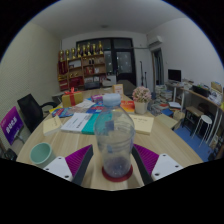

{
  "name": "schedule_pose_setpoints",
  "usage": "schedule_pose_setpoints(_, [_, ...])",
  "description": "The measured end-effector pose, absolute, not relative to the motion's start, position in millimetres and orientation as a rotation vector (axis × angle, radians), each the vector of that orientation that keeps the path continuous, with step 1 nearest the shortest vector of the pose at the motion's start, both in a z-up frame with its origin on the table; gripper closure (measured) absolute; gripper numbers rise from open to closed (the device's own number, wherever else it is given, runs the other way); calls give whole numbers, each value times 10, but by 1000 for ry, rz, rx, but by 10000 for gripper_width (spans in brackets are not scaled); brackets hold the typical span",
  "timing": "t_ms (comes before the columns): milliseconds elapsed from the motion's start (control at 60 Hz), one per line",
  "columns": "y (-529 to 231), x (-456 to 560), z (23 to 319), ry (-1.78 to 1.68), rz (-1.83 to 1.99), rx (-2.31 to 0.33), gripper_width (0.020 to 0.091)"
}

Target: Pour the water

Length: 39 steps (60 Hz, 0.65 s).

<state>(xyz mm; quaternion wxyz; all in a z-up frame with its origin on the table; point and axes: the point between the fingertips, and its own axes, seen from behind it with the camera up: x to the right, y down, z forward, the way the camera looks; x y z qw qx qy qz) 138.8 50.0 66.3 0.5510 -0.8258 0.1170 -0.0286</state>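
Note:
A clear plastic bottle [113, 130] with a pale cap stands upright between my gripper's [113, 150] fingers. Its base carries a red ring [116, 175] just above the light wooden table [170, 140]. The purple pads [80, 160] lie against the bottle's two sides with no gap showing, so the gripper is shut on it. Whether the bottle rests on the table or is lifted slightly, I cannot tell. The bottle hides what is straight ahead of the fingers.
A teal bowl [40, 153] sits to the left of the fingers. Books and papers [78, 122] cover the table's middle, with a pen cup [140, 98] beyond. Chairs [30, 108] ring the table. Shelves [82, 62] and a desk [200, 98] stand at the back.

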Motion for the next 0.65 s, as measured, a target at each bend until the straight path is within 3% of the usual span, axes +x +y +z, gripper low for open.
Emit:
schedule_pose_setpoints(150, [-96,1119,961,275,-105,-1972,263])
schedule_pose_setpoints(650, [-2480,-566,2532,272,-184,-1941,259])
